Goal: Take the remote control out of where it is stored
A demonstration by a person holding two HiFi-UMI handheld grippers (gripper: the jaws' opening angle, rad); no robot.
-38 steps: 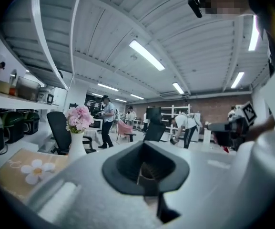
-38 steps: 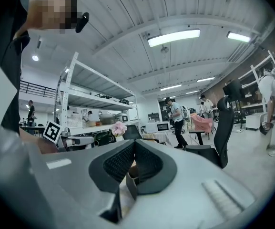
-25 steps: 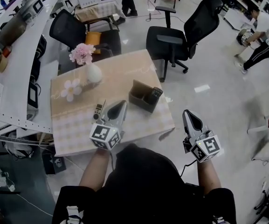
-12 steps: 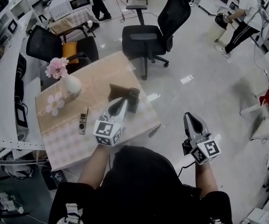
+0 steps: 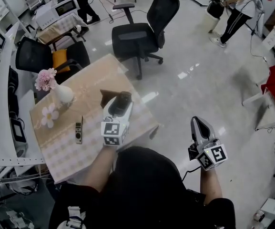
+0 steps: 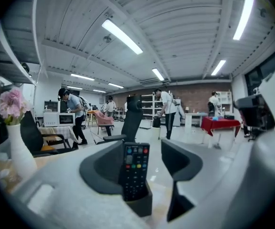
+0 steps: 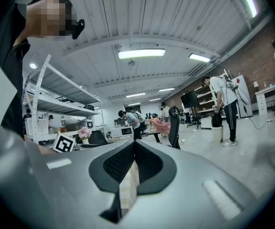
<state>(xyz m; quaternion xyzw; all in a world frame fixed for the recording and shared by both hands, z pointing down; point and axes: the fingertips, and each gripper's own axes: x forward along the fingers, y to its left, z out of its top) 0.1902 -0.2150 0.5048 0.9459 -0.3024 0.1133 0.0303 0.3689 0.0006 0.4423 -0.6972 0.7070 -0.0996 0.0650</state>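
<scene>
Remote control (image 6: 136,171) is standing in its holder (image 6: 140,207) between the left tool's (image 6: 150,162) freshly spreading jaws. Right tool (image 7: 134,162) is pressing together, empty.

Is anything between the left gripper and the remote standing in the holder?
Nothing. The left gripper view shows the black push-button remote control, upright in its dark holder, between jaws of the left gripper that have just been opening.

White vase (image 5: 63,94); black office chair (image 5: 132,35)
</scene>
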